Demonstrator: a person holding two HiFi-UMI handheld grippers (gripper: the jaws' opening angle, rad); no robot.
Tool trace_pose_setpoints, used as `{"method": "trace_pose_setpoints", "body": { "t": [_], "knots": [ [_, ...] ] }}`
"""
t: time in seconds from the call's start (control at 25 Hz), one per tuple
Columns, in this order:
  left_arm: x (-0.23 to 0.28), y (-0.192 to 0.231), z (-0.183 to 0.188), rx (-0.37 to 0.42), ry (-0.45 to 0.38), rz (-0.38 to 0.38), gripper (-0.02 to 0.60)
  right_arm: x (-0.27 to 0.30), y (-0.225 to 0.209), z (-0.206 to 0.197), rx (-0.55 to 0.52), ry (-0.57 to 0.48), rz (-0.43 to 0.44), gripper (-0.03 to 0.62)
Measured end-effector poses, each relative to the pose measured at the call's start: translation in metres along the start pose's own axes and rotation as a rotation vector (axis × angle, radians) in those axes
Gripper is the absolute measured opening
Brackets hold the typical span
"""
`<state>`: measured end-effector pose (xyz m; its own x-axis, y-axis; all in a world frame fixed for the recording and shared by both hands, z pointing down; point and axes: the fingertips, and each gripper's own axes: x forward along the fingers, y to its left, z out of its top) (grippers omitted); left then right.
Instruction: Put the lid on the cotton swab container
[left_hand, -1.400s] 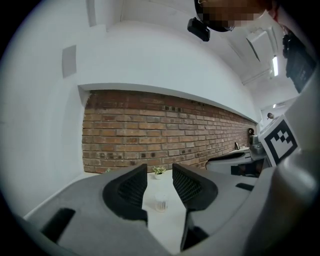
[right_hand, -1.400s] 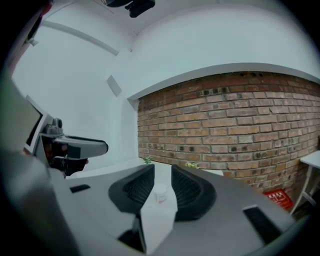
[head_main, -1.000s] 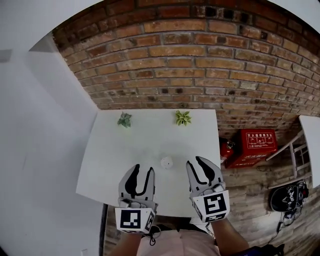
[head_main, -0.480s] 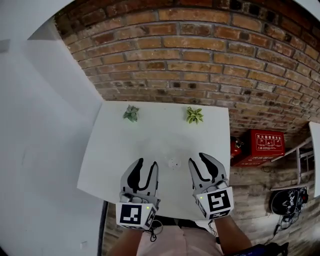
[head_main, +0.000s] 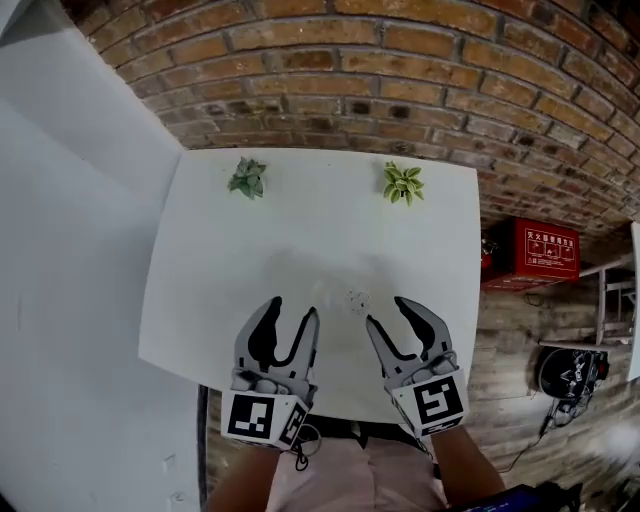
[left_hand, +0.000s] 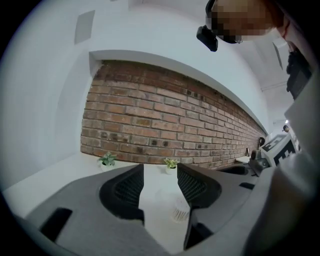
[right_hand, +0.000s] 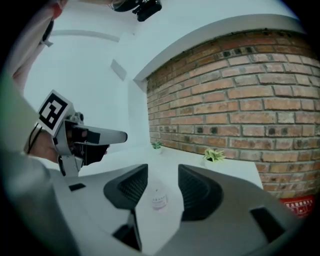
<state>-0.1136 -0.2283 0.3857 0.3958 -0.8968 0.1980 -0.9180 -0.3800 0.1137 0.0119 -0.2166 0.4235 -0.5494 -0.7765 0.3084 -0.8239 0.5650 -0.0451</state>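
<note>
A small clear cotton swab container (head_main: 356, 298) stands on the white table (head_main: 220, 260), near its front edge. It also shows past the jaws in the left gripper view (left_hand: 180, 212) and in the right gripper view (right_hand: 159, 200). I cannot make out a separate lid. My left gripper (head_main: 292, 310) hovers just left of the container, its jaws opening with nothing between them. My right gripper (head_main: 388, 312) hovers just right of it, jaws opening wide and empty. Neither gripper touches the container.
Two small potted plants (head_main: 247, 178) (head_main: 403, 183) stand at the table's far edge against a brick wall (head_main: 400, 70). A red box (head_main: 545, 255) sits on the floor to the right. A white wall (head_main: 70, 250) runs along the table's left side.
Both grippers have moved forward over the table and now flank the container. Their jaws stand wider apart, the right more so. The head view has tilted down toward the table.
</note>
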Motion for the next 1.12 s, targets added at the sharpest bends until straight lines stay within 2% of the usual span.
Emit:
{"method": "trace_pose_setpoints", "body": {
  "t": [0.2, 0.4, 0.76, 1.04, 1.12],
  "knots": [
    [0.008, -0.005, -0.035, -0.075, 0.05, -0.063, 0.303, 0.011, 0.012, -0.046, 0.016, 0.115, 0.028, 0.206],
    [0.017, -0.013, -0.068, -0.088, 0.116, -0.13, 0.365, 0.021, 0.019, -0.078, 0.05, 0.187, 0.041, 0.204],
    [0.032, -0.024, -0.088, -0.184, 0.114, -0.287, 0.401, 0.027, 0.021, -0.104, 0.081, 0.22, 0.053, 0.201],
    [0.033, -0.054, -0.077, -0.138, 0.105, -0.4, 0.402, 0.026, 0.016, -0.106, 0.091, 0.222, 0.041, 0.201],
    [0.032, -0.063, -0.075, -0.126, 0.125, -0.426, 0.402, 0.022, 0.011, -0.106, 0.095, 0.226, 0.029, 0.201]
  ]
}}
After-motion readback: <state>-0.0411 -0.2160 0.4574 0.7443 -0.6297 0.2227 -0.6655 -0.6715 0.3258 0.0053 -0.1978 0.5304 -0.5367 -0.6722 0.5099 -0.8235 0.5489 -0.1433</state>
